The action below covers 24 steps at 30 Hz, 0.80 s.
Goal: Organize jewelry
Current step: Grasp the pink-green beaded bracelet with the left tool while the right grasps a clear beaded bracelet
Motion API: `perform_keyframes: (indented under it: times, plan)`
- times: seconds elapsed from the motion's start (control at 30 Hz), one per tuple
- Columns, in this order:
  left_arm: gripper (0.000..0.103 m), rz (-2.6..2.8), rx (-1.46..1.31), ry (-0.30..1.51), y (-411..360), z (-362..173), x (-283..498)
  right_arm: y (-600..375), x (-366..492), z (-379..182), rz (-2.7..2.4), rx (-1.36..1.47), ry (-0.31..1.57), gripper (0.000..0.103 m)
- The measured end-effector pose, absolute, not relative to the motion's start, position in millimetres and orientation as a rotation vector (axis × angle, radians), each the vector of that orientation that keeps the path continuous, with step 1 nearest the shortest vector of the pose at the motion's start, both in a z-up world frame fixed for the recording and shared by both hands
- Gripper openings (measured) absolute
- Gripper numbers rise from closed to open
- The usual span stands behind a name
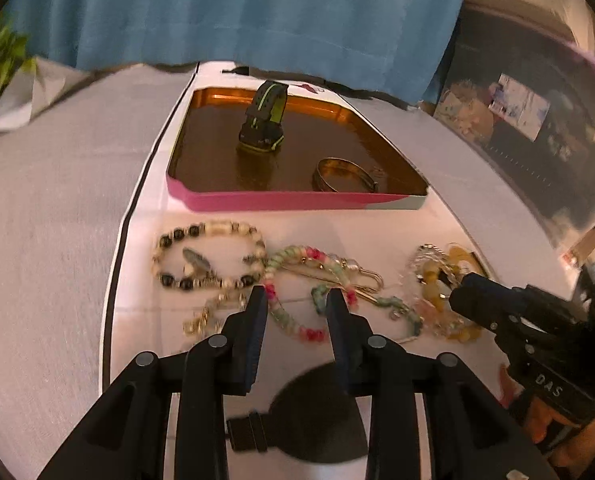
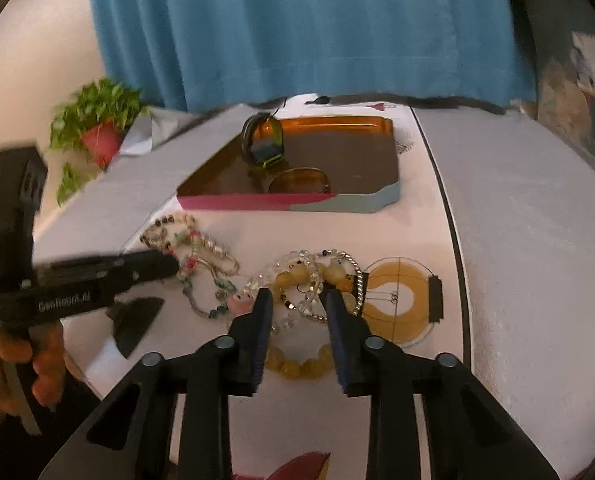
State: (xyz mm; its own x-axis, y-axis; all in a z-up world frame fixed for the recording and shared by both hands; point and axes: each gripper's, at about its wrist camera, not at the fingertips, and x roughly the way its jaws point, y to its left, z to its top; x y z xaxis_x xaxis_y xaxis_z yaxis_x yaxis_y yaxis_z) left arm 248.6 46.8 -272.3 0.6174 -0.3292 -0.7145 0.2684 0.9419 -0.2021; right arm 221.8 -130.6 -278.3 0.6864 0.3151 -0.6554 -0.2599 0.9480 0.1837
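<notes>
A pink-sided tin tray (image 1: 281,201) (image 2: 257,202) holds a black-and-green watch (image 1: 264,120) (image 2: 263,140) and a gold bangle (image 1: 343,176) (image 2: 301,180). In front of it lie a black-and-cream bead bracelet (image 1: 209,256), a pink-and-green bead strand (image 1: 297,280) (image 2: 201,272), and a yellow bead bracelet with clear beads (image 1: 441,292) (image 2: 309,280). My left gripper (image 1: 297,300) is open, its fingers straddling the pink-and-green strand. My right gripper (image 2: 299,298) is open over the yellow and clear beads; it also shows in the left wrist view (image 1: 469,284).
The jewelry lies on a white mat (image 1: 201,224) over a grey tablecloth (image 1: 49,220). A blue curtain (image 2: 297,32) hangs behind. A potted plant (image 2: 97,128) stands at the far left. An orange printed ring (image 2: 401,304) marks the mat by the yellow beads.
</notes>
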Motion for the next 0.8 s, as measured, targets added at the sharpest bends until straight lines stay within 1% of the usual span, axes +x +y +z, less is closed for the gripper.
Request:
perform_keyframes:
  times: [0.03, 0.07, 0.1, 0.17, 0.2, 0.33, 0.47, 0.6, 0.67, 0.73, 0.8]
  plan:
    - [0.023, -0.331, -0.039, 0.826, 42.4, -272.5, 247.5, -127.5, 224.1, -279.5, 0.332, 0.063, 0.751, 0.024]
    - [0.021, -0.323, -0.016, 0.816, 40.6, -273.2, 245.8, -124.5, 228.7, -281.8, 0.34, 0.049, 0.766, 0.02]
    - [0.01, -0.328, -0.015, 0.808, 40.4, -273.7, 244.3, -125.5, 231.1, -283.3, 0.336, 0.049, 0.773, 0.008]
    - [0.007, -0.365, -0.088, 0.822, 47.2, -275.2, 244.9, -130.3, 235.4, -283.6, 0.33, 0.086, 0.777, 0.008]
    - [0.003, -0.374, -0.112, 0.824, 50.8, -275.6, 244.4, -133.3, 235.0, -281.0, 0.327, 0.106, 0.763, 0.008]
    - [0.003, -0.409, -0.202, 0.784, 67.5, -261.3, 228.2, -138.2, 218.0, -259.1, 0.327, 0.091, 0.669, 0.008]
    - [0.003, -0.418, -0.178, 0.76, 74.2, -247.8, 198.8, -150.6, 189.9, -241.1, 0.321, 0.071, 0.613, 0.008]
    - [0.003, -0.404, -0.092, 0.808, 73.8, -253.7, 181.6, -170.6, 164.9, -226.8, 0.294, 0.0, 0.571, 0.008]
    - [0.003, -0.379, -0.011, 0.831, 67.9, -260.3, 181.2, -186.3, 160.4, -229.4, 0.27, 0.013, 0.591, 0.008]
    - [0.004, -0.367, 0.043, 0.847, 62.0, -267.3, 180.9, -200.4, 162.6, -243.6, 0.247, 0.033, 0.662, 0.008]
    - [0.007, -0.344, 0.109, 0.836, 54.7, -272.1, 179.2, -205.4, 166.3, -253.8, 0.233, 0.013, 0.705, 0.008]
